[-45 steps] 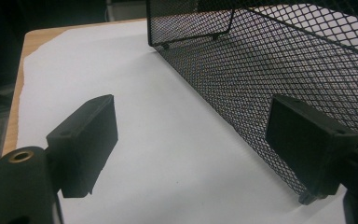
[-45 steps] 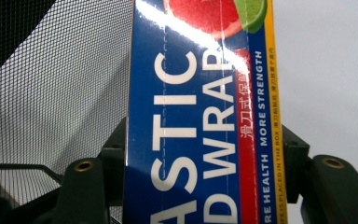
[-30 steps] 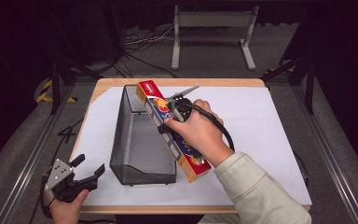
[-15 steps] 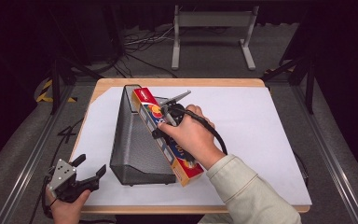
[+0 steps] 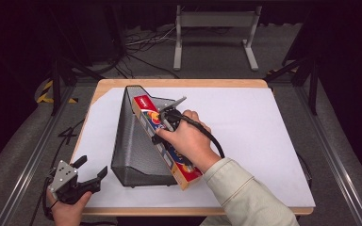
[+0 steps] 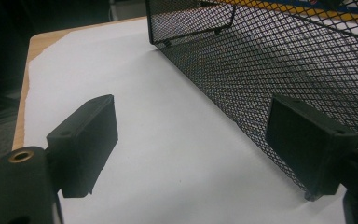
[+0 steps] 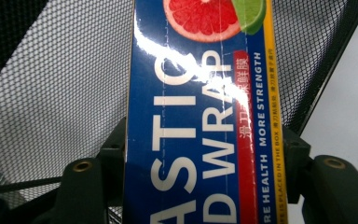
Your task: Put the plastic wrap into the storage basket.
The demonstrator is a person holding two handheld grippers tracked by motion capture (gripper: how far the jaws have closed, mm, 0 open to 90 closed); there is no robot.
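A long blue plastic wrap box (image 5: 169, 146) (image 7: 200, 121) with a grapefruit picture leans against the right side of a black mesh file holder (image 5: 132, 141) (image 6: 270, 60) that lies on its side on the white sheet. My right gripper (image 5: 162, 127) is shut on the box across its width; its jaws press both long edges in the right gripper view. Near the table's front left corner, my left gripper (image 5: 90, 168) (image 6: 191, 149) stands open, its jaws wide apart and nothing between them. The mesh holder's wall is just beyond its right finger (image 6: 307, 140).
A white sheet (image 5: 264, 136) covers most of the wooden table (image 5: 207, 83). Beyond the table stand a metal stand (image 5: 214, 33) and cables on the floor. Metal rails run along both sides of the table.
My right gripper has pushed the box left and tilted it up against the mesh holder. The left gripper stays low at the front left corner, nearly still.
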